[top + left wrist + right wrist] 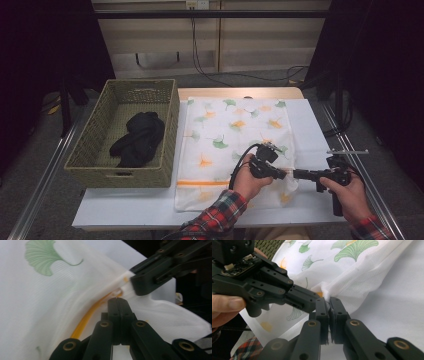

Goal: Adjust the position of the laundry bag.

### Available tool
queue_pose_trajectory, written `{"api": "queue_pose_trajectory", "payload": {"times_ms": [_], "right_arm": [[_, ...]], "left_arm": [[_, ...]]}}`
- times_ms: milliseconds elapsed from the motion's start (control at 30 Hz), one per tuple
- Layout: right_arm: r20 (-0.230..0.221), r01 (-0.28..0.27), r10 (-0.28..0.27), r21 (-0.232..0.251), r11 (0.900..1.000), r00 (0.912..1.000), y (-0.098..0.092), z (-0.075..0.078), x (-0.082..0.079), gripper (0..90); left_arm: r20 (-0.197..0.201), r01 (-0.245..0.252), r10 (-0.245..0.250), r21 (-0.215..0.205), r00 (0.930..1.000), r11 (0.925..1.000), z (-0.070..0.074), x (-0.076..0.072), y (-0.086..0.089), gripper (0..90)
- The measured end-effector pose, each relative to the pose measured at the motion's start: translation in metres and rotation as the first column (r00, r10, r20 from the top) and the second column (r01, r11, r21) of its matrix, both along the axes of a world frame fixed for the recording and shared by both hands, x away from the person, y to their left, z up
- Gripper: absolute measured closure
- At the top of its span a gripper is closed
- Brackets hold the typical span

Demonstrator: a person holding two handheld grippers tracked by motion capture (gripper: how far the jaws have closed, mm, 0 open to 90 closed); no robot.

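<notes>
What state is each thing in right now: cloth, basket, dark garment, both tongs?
Cloth: spread flat, right edge pinched up.
Basket: upright beside the cloth.
Dark garment: bunched inside the basket.
Left tongs: shut on the cloth.
Right tongs: shut on the cloth.

Two grippers, one printed cloth, one wicker basket, one black garment.

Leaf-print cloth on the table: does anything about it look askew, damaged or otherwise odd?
No damage shows. The cloth lies flat except at its right edge near the front, where the left gripper and right gripper pinch it almost tip to tip, bunching it into a small ridge. The black garment sits inside the basket.
</notes>
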State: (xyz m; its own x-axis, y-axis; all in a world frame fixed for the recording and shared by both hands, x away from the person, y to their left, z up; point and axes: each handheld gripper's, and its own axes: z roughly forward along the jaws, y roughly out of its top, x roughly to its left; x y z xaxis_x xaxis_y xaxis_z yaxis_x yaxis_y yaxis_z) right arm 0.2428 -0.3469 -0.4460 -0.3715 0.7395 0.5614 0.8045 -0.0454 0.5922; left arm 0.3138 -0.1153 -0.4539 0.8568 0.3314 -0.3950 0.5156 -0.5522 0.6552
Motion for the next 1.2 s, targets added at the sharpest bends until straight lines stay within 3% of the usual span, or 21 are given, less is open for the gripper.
{"api": "queue_pose_trajectory", "payload": {"times_ms": [200,333,433,500,667,1200], "right_arm": [[0.005,-0.001,0.001,0.006,1.000,1.0000,-0.001,0.000,0.000,86.5],[-0.002,-0.002,0.002,0.006,1.000,1.0000,-0.001,0.000,0.000,86.5],[0.002,-0.004,0.004,0.008,1.000,1.0000,0.000,0.000,0.000,86.5],[0.005,-0.005,0.005,0.004,1.000,1.0000,0.000,0.000,0.000,86.5],[-0.004,-0.009,0.009,0.008,1.000,0.9999,-0.001,0.000,0.000,86.5],[-0.001,0.000,0.000,0.006,1.000,1.0000,0.000,0.000,0.001,86.5]], "left_arm": [[-0.002,-0.061,0.061,0.020,0.9982,0.9980,-0.002,0.004,0.006,79.4],[-0.015,-0.084,0.084,-0.003,0.9963,0.9964,0.000,0.006,0.006,74.7],[-0.008,-0.064,0.064,0.013,0.9979,0.9979,0.001,0.004,0.001,72.7],[-0.004,-0.056,0.056,0.010,0.9984,0.9984,0.000,0.003,-0.001,68.6],[0.012,-0.037,0.037,0.004,0.9992,0.9993,-0.004,0.001,-0.003,68.3],[0.022,0.011,-0.012,0.016,0.9997,0.9998,-0.006,-0.001,-0.005,89.1]]}}
